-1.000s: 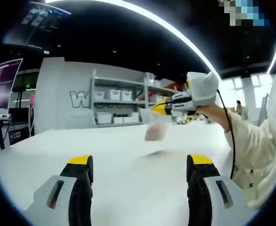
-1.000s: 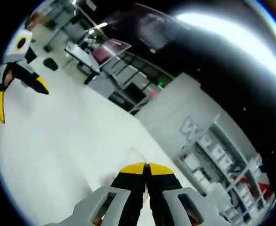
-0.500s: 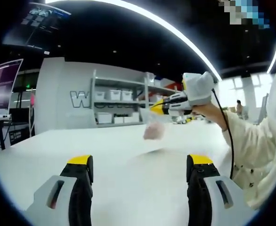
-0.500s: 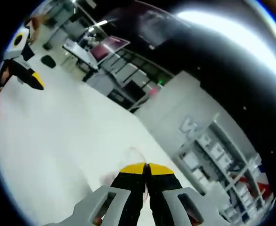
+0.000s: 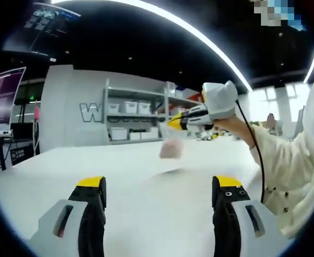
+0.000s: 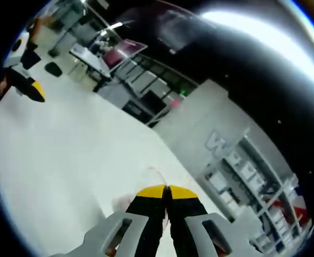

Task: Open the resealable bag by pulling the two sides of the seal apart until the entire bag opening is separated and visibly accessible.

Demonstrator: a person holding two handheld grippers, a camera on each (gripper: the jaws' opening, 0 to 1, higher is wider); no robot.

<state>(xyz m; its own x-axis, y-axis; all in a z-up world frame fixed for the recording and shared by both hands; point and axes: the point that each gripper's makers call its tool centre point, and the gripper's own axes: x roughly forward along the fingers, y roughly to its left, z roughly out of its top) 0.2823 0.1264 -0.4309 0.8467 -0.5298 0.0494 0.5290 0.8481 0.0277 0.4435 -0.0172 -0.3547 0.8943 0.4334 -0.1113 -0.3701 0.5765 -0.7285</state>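
Resealable bag (image 5: 170,144): small, clear plastic, with a pale pinkish mass in its lower part. Hangs in the air above the white table (image 5: 146,187), not touching it; a faint shadow lies on the surface beneath. Suspended by its top edge, which is pinched between the closed yellow tips of the right gripper (image 5: 174,122). Body hangs roughly upright below the tips. In the right gripper view, a sliver of clear film (image 6: 158,176) shows just above the pressed-together tips. Whether the seal is parted cannot be told.

Grey-bodied left gripper (image 5: 159,193) and right gripper (image 6: 166,191) have yellow-capped black jaws; a cream buttoned sleeve (image 5: 291,171), black cable (image 5: 256,155).
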